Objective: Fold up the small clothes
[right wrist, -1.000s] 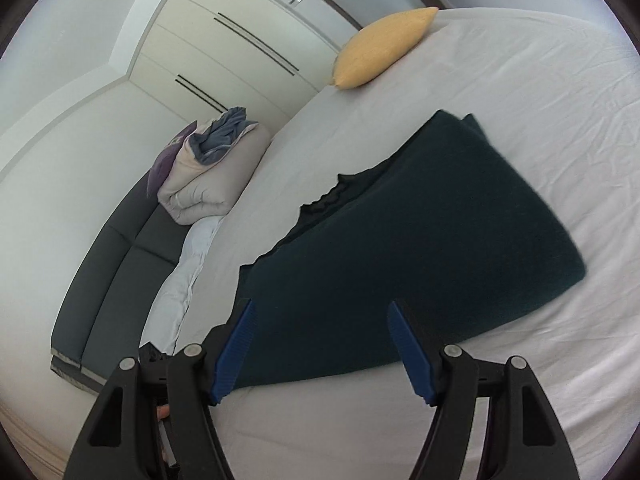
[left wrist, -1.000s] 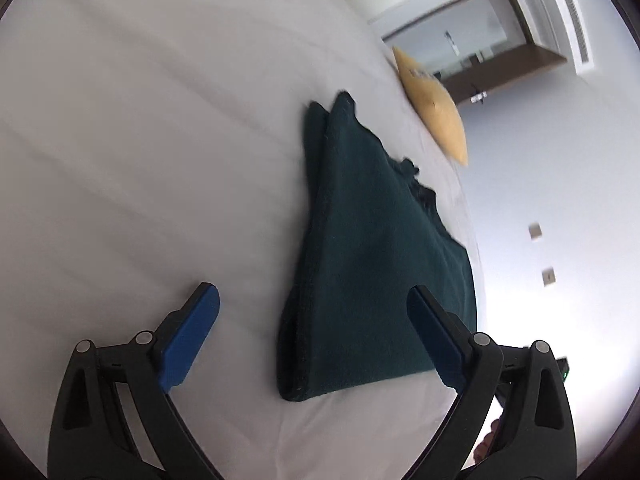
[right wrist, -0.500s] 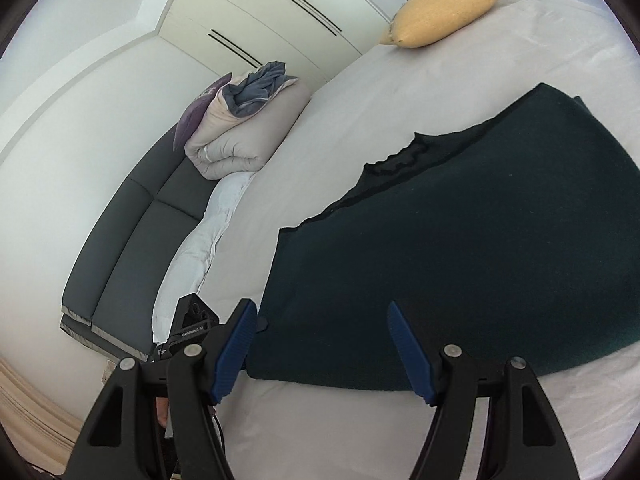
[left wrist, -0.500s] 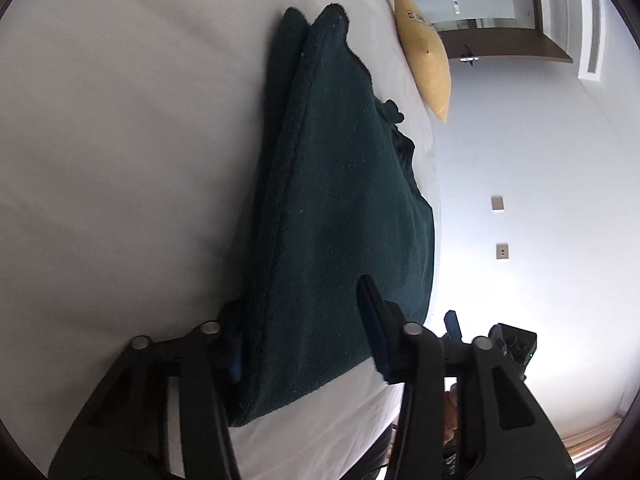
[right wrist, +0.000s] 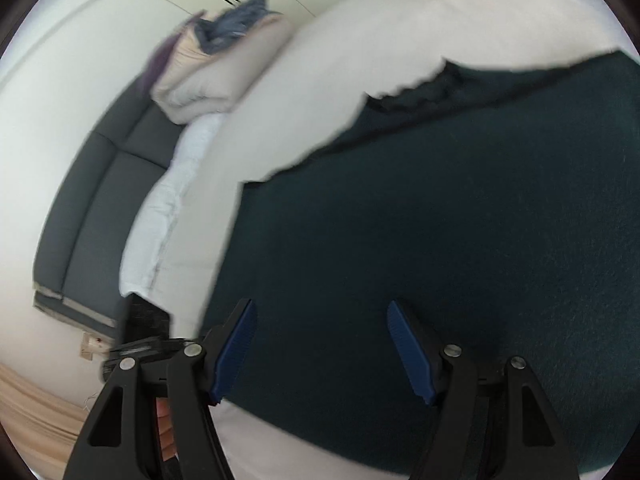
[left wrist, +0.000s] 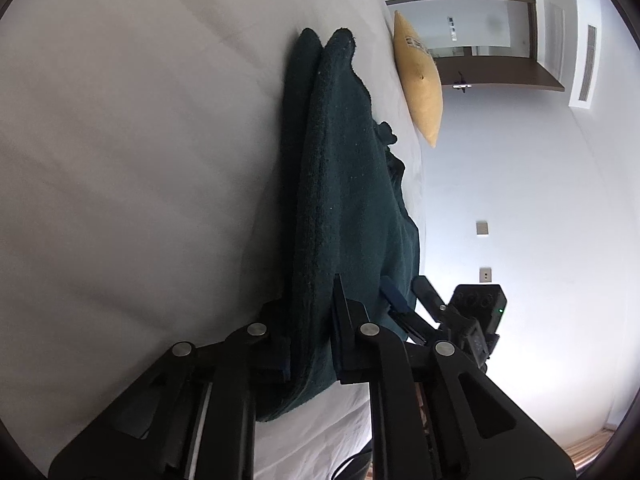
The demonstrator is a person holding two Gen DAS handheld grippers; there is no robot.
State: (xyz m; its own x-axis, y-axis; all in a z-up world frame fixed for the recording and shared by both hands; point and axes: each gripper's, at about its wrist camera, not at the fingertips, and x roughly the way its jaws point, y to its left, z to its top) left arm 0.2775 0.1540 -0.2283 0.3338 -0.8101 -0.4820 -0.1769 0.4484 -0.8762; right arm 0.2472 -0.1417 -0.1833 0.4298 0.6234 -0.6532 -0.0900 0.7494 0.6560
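On the white bed (left wrist: 120,160) the left gripper (left wrist: 312,320) is clenched on the near folded edge of the dark green garment (left wrist: 352,200). The right gripper (right wrist: 320,348) hangs spread wide over that cloth's near corner — gripping nothing.

Both wrist views low, close; share dark green cloth (left wrist: 352,200) on bed (left wrist: 120,160).

The left claw (left wrist: 312,320) pads lie buried in the dark green cloth (left wrist: 352,184).
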